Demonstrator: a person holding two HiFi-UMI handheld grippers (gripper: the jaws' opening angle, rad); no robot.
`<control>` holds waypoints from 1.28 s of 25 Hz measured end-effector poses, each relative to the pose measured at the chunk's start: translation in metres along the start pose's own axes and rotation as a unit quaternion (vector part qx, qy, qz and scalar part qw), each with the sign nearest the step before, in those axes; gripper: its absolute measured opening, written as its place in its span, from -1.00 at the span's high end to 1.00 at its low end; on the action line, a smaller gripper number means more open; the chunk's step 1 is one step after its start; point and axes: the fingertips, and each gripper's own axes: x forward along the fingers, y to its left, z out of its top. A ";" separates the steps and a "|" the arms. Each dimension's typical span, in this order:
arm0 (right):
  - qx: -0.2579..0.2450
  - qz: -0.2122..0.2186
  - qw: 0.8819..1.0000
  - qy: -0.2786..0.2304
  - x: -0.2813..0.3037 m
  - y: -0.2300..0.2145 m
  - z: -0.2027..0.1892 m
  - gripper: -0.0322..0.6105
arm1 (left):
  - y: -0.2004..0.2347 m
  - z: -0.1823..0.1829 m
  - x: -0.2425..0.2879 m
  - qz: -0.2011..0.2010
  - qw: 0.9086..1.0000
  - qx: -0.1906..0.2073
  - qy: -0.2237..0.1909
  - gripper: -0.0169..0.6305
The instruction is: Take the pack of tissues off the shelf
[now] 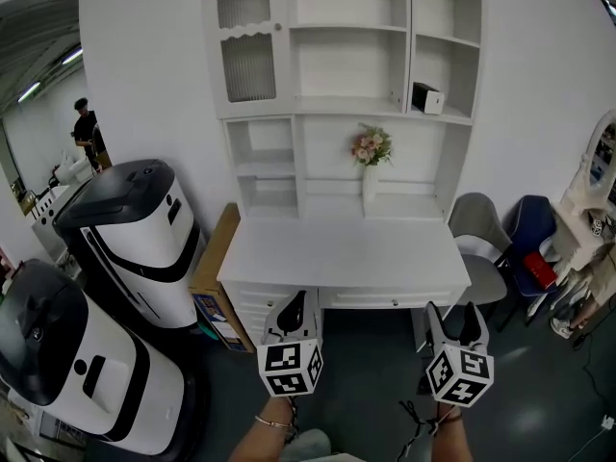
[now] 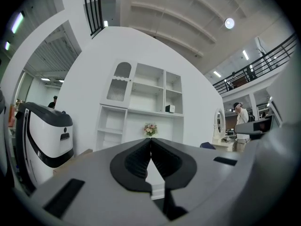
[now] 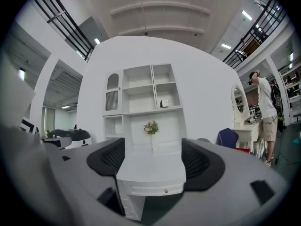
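The pack of tissues (image 1: 426,97) is a small black-and-white box on the middle right shelf of the white shelf unit (image 1: 346,114), far ahead of both grippers. It shows small in the left gripper view (image 2: 170,108) and the right gripper view (image 3: 164,103). My left gripper (image 1: 300,302) is held low in front of the desk, its jaws shut with nothing between them (image 2: 150,140). My right gripper (image 1: 452,314) hangs beside it at the same height, its jaws wide open and empty (image 3: 153,157).
A white desk (image 1: 342,253) stands under the shelves, with a vase of flowers (image 1: 372,162) at its back. Two black-and-white machines (image 1: 130,229) and a cardboard box (image 1: 214,277) stand at the left. Chairs (image 1: 481,248) and a mirror table (image 1: 587,210) are at the right. A person (image 1: 87,128) stands far left.
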 end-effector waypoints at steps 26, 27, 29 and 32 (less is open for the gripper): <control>0.022 -0.037 0.999 0.000 0.190 -0.014 0.009 -0.27 | 0.037 0.012 0.219 -0.048 0.999 0.002 -0.004 0.89; 0.021 -0.039 0.999 -0.002 0.200 -0.013 0.011 -0.27 | 0.040 0.013 0.230 -0.051 0.999 0.001 -0.005 0.89; 0.020 -0.046 0.999 -0.005 0.219 -0.012 0.015 -0.27 | 0.046 0.015 0.251 -0.058 0.998 -0.001 -0.005 0.89; 0.021 -0.057 0.998 -0.008 0.245 -0.011 0.019 -0.28 | 0.051 0.015 0.281 -0.072 0.997 0.000 -0.001 0.89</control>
